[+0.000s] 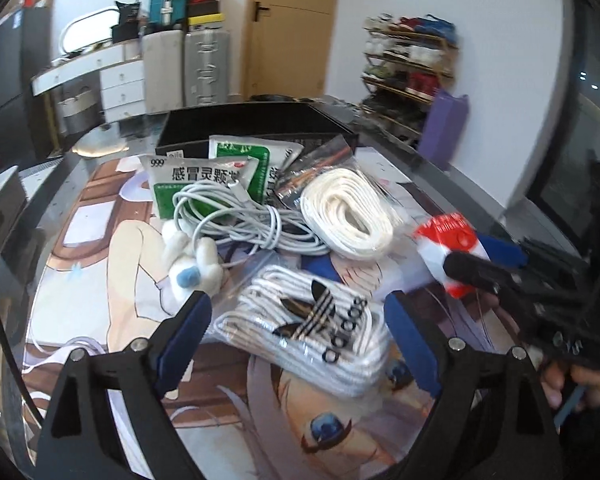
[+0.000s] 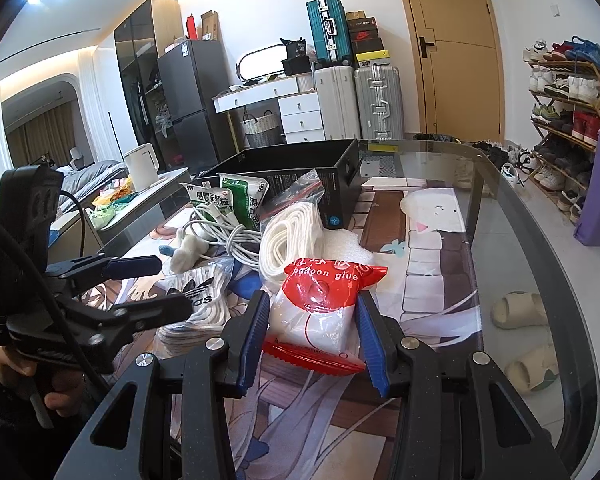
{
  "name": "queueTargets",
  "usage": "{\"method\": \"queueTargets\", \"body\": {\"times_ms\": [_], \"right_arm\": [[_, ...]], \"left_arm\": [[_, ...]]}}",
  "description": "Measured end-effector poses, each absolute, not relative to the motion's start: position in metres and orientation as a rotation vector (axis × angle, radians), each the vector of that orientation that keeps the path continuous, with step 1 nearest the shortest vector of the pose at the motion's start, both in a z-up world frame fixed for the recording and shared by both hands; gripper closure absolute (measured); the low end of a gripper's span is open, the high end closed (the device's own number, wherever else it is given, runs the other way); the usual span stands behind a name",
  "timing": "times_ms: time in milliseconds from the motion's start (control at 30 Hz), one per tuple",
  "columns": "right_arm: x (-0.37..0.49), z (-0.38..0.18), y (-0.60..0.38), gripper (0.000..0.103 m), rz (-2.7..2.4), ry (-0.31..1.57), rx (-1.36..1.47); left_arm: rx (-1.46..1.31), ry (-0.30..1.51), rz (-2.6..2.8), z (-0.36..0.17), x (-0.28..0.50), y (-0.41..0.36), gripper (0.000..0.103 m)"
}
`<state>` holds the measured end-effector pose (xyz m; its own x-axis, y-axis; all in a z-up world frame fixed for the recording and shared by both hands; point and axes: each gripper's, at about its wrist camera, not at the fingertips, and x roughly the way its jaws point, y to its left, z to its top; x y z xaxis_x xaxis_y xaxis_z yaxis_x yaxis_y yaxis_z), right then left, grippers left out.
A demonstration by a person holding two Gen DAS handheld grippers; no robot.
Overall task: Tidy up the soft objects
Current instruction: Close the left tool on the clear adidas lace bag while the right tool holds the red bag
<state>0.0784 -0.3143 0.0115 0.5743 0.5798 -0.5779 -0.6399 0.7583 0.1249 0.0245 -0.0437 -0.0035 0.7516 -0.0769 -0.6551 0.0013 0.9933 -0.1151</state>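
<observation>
Blue-padded jaws of my right gripper are pinching a red-and-white bag marked "balloon glue", holding it just above the printed mat that is covering the glass desk. My left gripper is hanging with its jaws spread wide — no earlier view to compare, so I am only saying they are open now. Between them, not pressed by either pad, a clear bag of white laces with a black trefoil logo is lying flat on the mat.

Moving outward from there, a small white plush toy with a blue patch is sitting just beside the left pad. Behind it a loose coil of white cable is sprawling over two green-and-white medicine sachets, and a bagged bundle of flat white laces is resting next to the cable. A black open box is standing at the far edge of the pile — nothing visible inside it from either camera. In the left view the right gripper is showing at the right edge with the red bag in its grip.
</observation>
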Motion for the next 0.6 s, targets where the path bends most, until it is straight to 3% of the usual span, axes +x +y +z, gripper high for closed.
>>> {"method": "queueTargets", "body": {"times_ms": [600], "right_arm": [[0.079,0.009,-0.315,0.059,0.719,0.646,-0.1]], "left_arm": [[-0.073,0.8,-0.013,-0.018,0.027,-0.04,0.011]]}}
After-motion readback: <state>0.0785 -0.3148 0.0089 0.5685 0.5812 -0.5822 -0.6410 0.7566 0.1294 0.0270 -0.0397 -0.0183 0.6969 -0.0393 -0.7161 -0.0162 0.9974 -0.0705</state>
